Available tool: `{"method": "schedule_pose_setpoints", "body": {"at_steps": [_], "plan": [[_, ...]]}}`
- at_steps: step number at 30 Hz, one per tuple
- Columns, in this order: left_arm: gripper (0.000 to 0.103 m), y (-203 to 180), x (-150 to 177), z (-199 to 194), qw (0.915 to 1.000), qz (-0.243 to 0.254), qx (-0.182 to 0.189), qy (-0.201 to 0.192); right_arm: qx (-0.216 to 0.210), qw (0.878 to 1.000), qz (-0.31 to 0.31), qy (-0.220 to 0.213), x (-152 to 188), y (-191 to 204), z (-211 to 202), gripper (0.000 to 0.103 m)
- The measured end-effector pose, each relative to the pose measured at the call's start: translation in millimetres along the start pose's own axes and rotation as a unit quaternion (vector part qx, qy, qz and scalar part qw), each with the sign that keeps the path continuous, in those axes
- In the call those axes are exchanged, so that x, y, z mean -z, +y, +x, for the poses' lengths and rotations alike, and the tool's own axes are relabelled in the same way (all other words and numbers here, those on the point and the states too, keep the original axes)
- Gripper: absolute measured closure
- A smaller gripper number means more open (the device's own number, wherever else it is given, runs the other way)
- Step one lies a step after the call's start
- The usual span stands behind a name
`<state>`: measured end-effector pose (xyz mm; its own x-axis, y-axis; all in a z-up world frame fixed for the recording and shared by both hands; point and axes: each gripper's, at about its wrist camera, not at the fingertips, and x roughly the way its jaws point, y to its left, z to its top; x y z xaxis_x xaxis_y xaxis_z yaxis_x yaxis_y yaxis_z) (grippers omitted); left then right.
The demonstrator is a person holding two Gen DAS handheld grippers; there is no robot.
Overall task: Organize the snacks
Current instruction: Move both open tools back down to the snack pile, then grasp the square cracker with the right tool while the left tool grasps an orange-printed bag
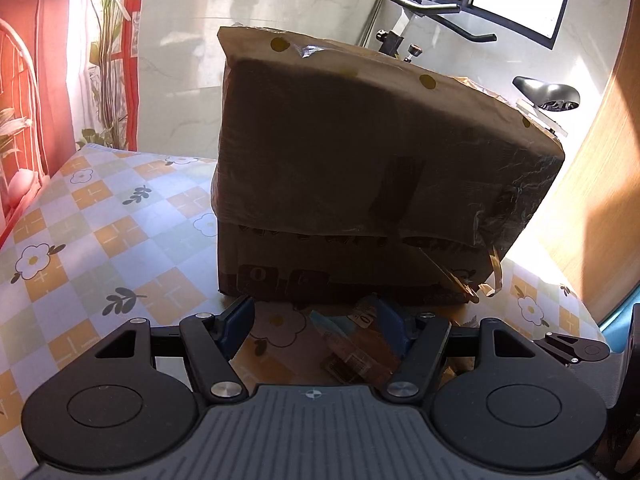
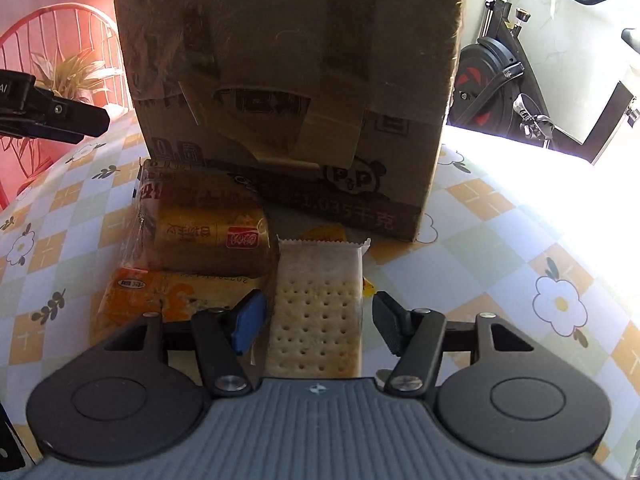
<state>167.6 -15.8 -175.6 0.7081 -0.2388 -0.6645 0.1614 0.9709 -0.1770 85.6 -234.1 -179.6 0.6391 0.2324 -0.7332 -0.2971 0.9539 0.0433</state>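
A tall brown cardboard box point(image 1: 360, 168) stands on the table point(image 1: 80, 240); it also fills the right wrist view point(image 2: 288, 80). My left gripper point(image 1: 316, 320) is open, low over the table just before the box, with dim snack packets point(image 1: 348, 344) between its fingers. My right gripper point(image 2: 318, 322) is open, its fingers on either side of a clear-wrapped cracker pack point(image 2: 316, 304) without touching it. A wrapped bread loaf point(image 2: 208, 224) and an orange snack packet point(image 2: 160, 292) lie left of the crackers, in front of the box.
The table wears a checked cloth with flowers point(image 2: 560, 304). The left gripper's body point(image 2: 48, 116) shows at the left in the right wrist view. A red chair point(image 2: 60, 40) and plant stand behind on the left, an exercise bike point(image 2: 504, 80) on the right.
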Motion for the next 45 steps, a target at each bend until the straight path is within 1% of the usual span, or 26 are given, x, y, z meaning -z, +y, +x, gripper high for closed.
{"method": "schedule_pose_setpoints", "body": {"at_steps": [4, 8, 10, 12, 15, 17, 25, 29, 31, 33, 35, 38, 40, 45], "plan": [[0.033, -4.3, 1.3, 9.0, 0.9999, 0.002, 0.007, 0.008, 0.005, 1.0, -0.009, -0.007, 2.8, -2.0, -2.7, 0.041], [0.033, -10.3, 5.8, 22.3, 0.9997, 0.005, 0.012, 0.02, 0.007, 1.0, 0.003, -0.011, 7.9, -6.3, -2.8, 0.042], [0.033, -12.0, 7.5, 25.5, 0.9996, 0.004, 0.015, 0.025, 0.011, 1.0, -0.001, -0.016, 9.3, -4.9, -3.6, 0.046], [0.033, -13.9, 8.7, 27.8, 0.9995, 0.005, 0.016, 0.027, 0.022, 1.0, -0.003, -0.013, 10.5, -2.3, -3.1, 0.054], [0.033, -14.0, 8.8, 30.3, 0.9994, 0.006, 0.016, 0.029, 0.025, 0.999, 0.012, -0.016, 16.2, -6.1, -6.0, 0.054], [0.033, -14.0, 9.1, 33.2, 0.9993, 0.003, 0.017, 0.032, 0.027, 1.0, 0.008, -0.012, 19.8, -6.1, -4.2, 0.054], [0.033, -23.2, 9.2, 45.3, 0.999, 0.009, 0.022, 0.039, 0.025, 0.999, 0.006, -0.037, 29.3, -6.1, -6.4, 0.054], [0.032, -28.4, 3.3, 59.3, 0.9987, 0.012, 0.023, 0.045, 0.023, 0.999, 0.008, -0.041, 31.3, -7.0, -7.7, 0.054], [0.031, -29.1, 0.5, 69.2, 0.9986, 0.015, 0.017, 0.048, 0.023, 0.999, 0.009, -0.042, 32.2, -6.7, -8.3, 0.054], [0.031, -26.7, -3.3, 80.3, 0.9981, 0.009, 0.016, 0.059, 0.023, 0.999, 0.009, -0.043, 32.1, -6.6, -7.7, 0.054], [0.031, -27.1, -6.4, 88.4, 0.9974, 0.012, 0.026, 0.067, 0.022, 0.999, 0.009, -0.043, 32.1, -6.4, -7.6, 0.054], [0.028, -33.4, -7.9, 95.3, 0.9953, 0.034, 0.051, 0.076, 0.02, 0.999, 0.011, -0.044, 32.4, -7.0, -7.8, 0.054], [0.028, -35.6, -7.3, 99.0, 0.9944, 0.038, 0.056, 0.081, 0.02, 0.999, 0.011, -0.044, 32.3, -6.7, -7.8, 0.054], [0.028, -34.0, 3.2, 105.5, 0.9931, 0.018, 0.064, 0.096, 0.021, 0.999, 0.009, -0.044, 32.1, -6.1, -7.6, 0.054]]}}
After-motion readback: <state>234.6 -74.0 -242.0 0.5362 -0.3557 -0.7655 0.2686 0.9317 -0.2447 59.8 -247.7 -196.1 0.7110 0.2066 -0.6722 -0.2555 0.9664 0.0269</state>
